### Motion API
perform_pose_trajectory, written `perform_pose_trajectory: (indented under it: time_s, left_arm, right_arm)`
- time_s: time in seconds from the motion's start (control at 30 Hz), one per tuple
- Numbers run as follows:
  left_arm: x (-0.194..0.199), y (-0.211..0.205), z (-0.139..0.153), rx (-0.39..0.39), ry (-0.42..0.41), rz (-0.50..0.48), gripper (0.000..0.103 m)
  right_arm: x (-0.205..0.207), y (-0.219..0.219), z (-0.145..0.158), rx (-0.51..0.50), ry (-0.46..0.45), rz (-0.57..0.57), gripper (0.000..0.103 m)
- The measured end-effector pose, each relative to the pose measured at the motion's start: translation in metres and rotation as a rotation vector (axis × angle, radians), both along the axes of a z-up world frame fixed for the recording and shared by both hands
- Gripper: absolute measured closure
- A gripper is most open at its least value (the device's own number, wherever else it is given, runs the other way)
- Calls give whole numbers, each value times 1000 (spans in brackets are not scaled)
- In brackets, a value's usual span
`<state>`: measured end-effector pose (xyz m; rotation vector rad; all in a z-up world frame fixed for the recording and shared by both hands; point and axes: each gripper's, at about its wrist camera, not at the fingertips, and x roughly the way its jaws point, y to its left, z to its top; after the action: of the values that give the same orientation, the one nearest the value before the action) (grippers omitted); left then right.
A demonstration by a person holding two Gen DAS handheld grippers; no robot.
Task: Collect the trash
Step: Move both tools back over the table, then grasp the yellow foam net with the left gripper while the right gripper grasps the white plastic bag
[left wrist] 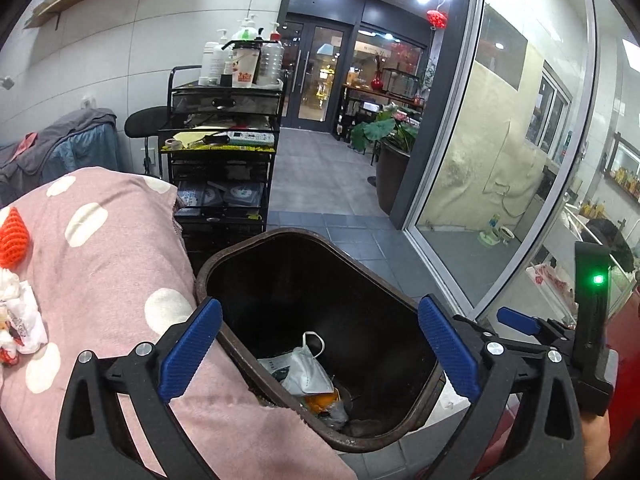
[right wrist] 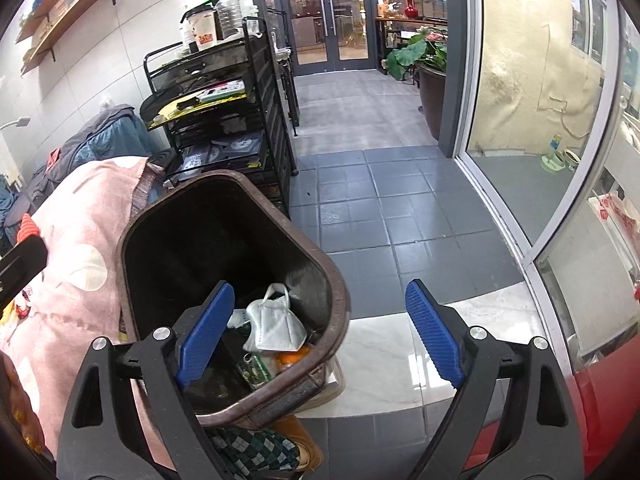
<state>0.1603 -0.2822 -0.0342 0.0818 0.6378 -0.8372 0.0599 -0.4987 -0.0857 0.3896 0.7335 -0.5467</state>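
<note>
A dark brown trash bin (left wrist: 248, 248) stands beside a bed with a pink polka-dot cover (left wrist: 108, 248). Inside it lie a white face mask (left wrist: 308, 372), paper and an orange wrapper (left wrist: 320, 400). My left gripper (left wrist: 320, 356) is open and empty, held over the bin's mouth. On the cover at the left lie crumpled white wrappers (left wrist: 20, 320) and an orange foam net (left wrist: 14, 236). In the right wrist view my right gripper (right wrist: 320, 332) is open and empty above the bin's right rim (right wrist: 336, 300), with the mask (right wrist: 276, 324) below. It also shows at the right of the left wrist view (left wrist: 516, 320).
A black metal cart (left wrist: 224, 152) with bottles and papers stands behind the bin. Grey floor tiles (right wrist: 360, 216) lead to glass doors (right wrist: 332, 12). A glass partition (right wrist: 520, 160) and a potted plant (right wrist: 428, 64) are at the right. A checked cloth (right wrist: 252, 448) lies below the bin.
</note>
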Motion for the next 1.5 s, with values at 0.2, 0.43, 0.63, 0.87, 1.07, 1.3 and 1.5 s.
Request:
perform_pose_trajectory:
  time_s: [0.2, 0.43, 0.63, 0.87, 1.07, 1.3, 1.5]
  left_arm:
    - [-4, 26, 9, -24, -8, 37, 6]
    - [-12, 62, 17, -35, -53, 107, 6]
    - [-18, 92, 21, -10, -101, 173, 6]
    - [-14, 139, 13, 9, -85, 267, 6]
    - [-1, 188, -1, 47, -44, 378, 6]
    - [29, 253, -13, 74, 3, 513, 6]
    - [68, 285, -21, 102, 58, 545, 6]
  right_arm:
    - [11, 14, 4, -2, -10, 40, 15]
    - [21, 37, 12, -8, -39, 107, 15]
    - [29, 58, 19, 5, -76, 177, 15]
    - [45, 99, 27, 10, -93, 298, 14]
    - [67, 140, 34, 46, -98, 435, 14]
    - [93, 195, 37, 62, -86, 567, 14]
    - [121, 240, 42, 80, -73, 689, 14]
